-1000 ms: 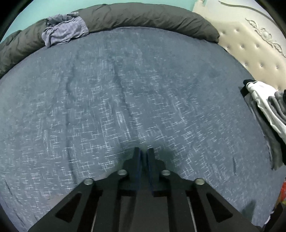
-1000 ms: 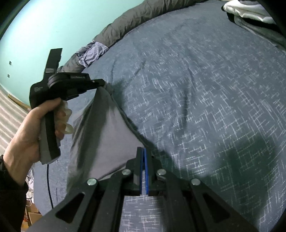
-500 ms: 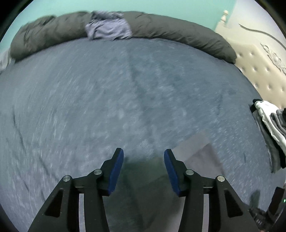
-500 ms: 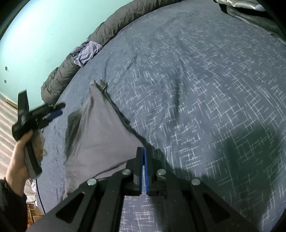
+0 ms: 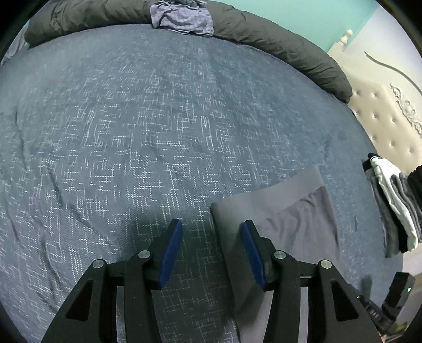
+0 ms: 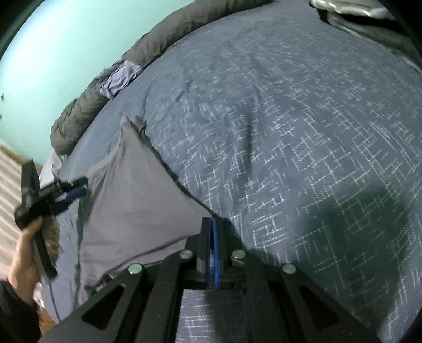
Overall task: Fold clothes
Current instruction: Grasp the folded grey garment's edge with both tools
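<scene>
A grey garment with a wide waistband lies on the blue patterned bed cover, just right of my left gripper. That gripper is open and holds nothing; its right finger overlaps the cloth's left edge. In the right wrist view the same grey garment stretches from the bed to my right gripper, which is shut on its near corner. The left gripper shows there too, open at the garment's left edge and held by a hand.
A rolled dark grey duvet runs along the far edge of the bed, with a crumpled plaid garment on it. A stack of folded clothes sits at the right, by the tufted headboard.
My left gripper has opened, let go of the grey garment and drawn back to its left edge. The cloth has dropped onto the bed. The right gripper stays shut on its corner.
</scene>
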The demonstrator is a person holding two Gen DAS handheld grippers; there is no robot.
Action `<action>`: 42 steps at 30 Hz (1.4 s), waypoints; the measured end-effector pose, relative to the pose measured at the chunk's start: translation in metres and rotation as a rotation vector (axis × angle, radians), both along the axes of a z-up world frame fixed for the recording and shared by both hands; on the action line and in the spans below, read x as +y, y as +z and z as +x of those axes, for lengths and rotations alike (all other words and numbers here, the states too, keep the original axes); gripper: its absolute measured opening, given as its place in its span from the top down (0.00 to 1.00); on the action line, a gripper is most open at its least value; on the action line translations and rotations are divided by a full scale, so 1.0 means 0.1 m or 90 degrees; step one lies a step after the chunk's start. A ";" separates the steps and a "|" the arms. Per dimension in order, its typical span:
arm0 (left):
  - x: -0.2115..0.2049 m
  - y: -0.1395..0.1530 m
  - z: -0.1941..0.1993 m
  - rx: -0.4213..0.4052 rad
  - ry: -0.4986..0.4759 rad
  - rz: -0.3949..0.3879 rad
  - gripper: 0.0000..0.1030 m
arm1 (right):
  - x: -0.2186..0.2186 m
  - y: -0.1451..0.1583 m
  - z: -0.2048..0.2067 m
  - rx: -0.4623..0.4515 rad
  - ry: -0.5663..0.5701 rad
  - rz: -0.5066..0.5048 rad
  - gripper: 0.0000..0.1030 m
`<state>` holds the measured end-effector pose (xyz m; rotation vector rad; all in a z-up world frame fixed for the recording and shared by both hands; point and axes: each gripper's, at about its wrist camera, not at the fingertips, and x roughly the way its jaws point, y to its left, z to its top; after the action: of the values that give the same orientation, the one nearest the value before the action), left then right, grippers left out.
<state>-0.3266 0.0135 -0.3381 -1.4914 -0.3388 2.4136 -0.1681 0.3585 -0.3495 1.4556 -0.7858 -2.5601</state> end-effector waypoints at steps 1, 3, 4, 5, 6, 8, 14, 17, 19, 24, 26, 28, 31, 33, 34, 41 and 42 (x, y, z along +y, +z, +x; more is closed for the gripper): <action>0.00 -0.01 0.00 0.000 0.000 0.002 0.50 | 0.02 0.00 0.00 0.001 0.004 -0.001 0.98; -0.01 -0.02 -0.02 -0.001 0.001 0.008 0.50 | 0.06 0.01 0.02 0.006 0.012 -0.002 0.98; -0.01 -0.03 -0.02 -0.001 0.002 0.011 0.50 | 0.10 0.00 0.04 0.008 0.011 -0.008 0.98; -0.01 -0.04 -0.03 -0.001 0.002 0.014 0.50 | 0.14 0.00 0.05 0.007 0.010 -0.021 0.97; -0.02 -0.04 -0.04 -0.001 0.003 0.016 0.50 | 0.17 0.02 0.05 0.006 0.007 -0.027 0.97; -0.02 -0.06 -0.05 -0.002 0.003 0.022 0.49 | 0.22 0.09 0.07 0.008 0.000 -0.024 0.83; -0.13 -0.07 0.02 -0.008 0.003 0.048 0.47 | 0.16 0.37 -0.29 0.032 0.036 -0.023 0.57; -0.13 -0.09 0.00 -0.011 0.003 0.060 0.47 | -0.03 0.41 -0.72 0.017 0.091 -0.033 0.56; -0.13 -0.10 0.00 -0.012 0.006 0.067 0.47 | -0.17 0.46 -0.99 0.015 0.128 -0.036 0.53; -0.15 -0.12 0.01 -0.016 0.015 0.087 0.46 | -0.51 0.46 -1.52 0.007 0.197 -0.021 0.45; -0.18 -0.13 0.02 -0.017 0.026 0.102 0.46 | -0.61 0.41 -1.71 -0.007 0.207 -0.019 0.42; -0.20 -0.14 0.03 -0.019 0.036 0.117 0.46 | -0.64 0.37 -1.80 -0.013 0.210 -0.014 0.42; -0.19 -0.15 0.05 -0.021 0.040 0.127 0.46 | -0.67 0.32 -1.87 -0.016 0.212 -0.005 0.42; -0.16 -0.16 0.05 -0.022 0.041 0.128 0.46 | -0.68 0.28 -1.92 -0.019 0.214 0.001 0.42; -0.14 -0.16 0.04 -0.020 0.043 0.130 0.46 | -0.69 0.26 -1.94 -0.020 0.215 0.004 0.42; -0.02 -0.21 -0.02 -0.017 0.037 0.129 0.50 | -0.75 0.14 -2.11 -0.027 0.221 0.026 0.85; -0.01 -0.21 -0.03 -0.018 0.035 0.130 0.62 | -0.76 0.12 -2.13 -0.028 0.222 0.029 0.88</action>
<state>-0.3297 0.0124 -0.3590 -1.4435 -0.6209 2.3197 -0.3814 0.2826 -0.3371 1.5121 -0.4330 -2.3030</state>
